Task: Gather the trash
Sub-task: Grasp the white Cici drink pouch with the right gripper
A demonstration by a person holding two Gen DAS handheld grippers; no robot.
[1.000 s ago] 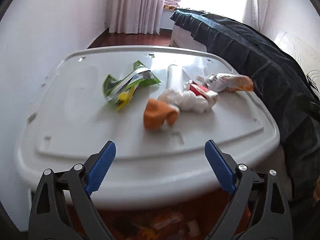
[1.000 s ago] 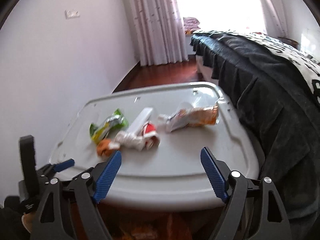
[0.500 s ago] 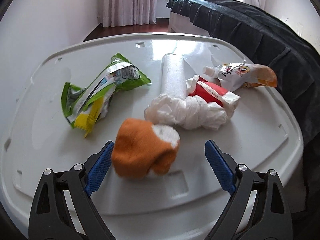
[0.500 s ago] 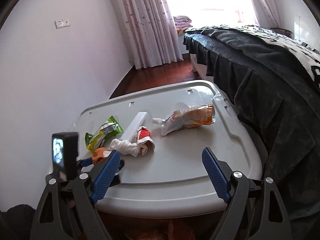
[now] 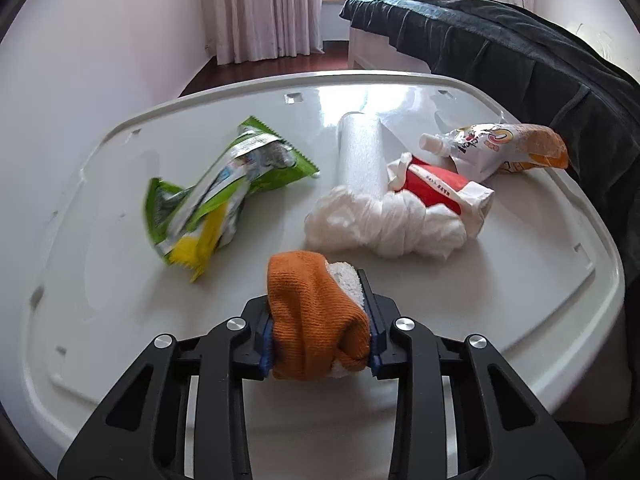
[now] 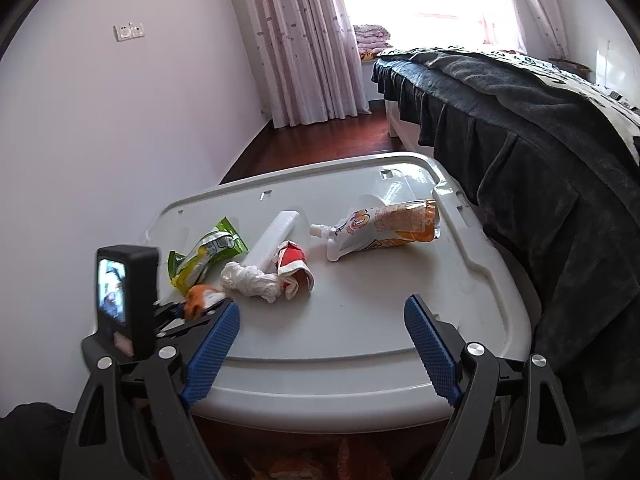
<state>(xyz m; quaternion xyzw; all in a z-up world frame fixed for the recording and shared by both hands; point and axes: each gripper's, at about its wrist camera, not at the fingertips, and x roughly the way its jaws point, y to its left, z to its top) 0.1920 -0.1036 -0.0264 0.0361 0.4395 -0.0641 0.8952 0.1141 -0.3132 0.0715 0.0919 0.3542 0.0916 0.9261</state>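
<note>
An orange and white cloth bundle [image 5: 316, 320] lies at the near edge of the white bin lid [image 5: 112, 288]. My left gripper [image 5: 318, 304] is closing on it, and its blue pads press both sides. The right wrist view shows the same bundle [image 6: 198, 296] in that gripper. Farther back lie a green snack wrapper [image 5: 216, 196], a white foam roll [image 5: 360, 152], crumpled white tissue [image 5: 384, 224], a red and white paper cup [image 5: 436, 188] and an orange drink pouch [image 5: 500, 148]. My right gripper [image 6: 322, 304] hangs open over the lid's near right edge, holding nothing.
A bed with a dark blanket [image 6: 540, 152] stands close along the lid's right side. A white wall [image 6: 100, 140] runs on the left. Curtains [image 6: 304, 40] and wooden floor [image 6: 320, 140] lie beyond. The left gripper's camera block [image 6: 124, 288] stands at the right view's lower left.
My left gripper moved forward and down over the lid until the orange bundle sat between its jaws, then closed on it. The right gripper stayed open and nearly still.
</note>
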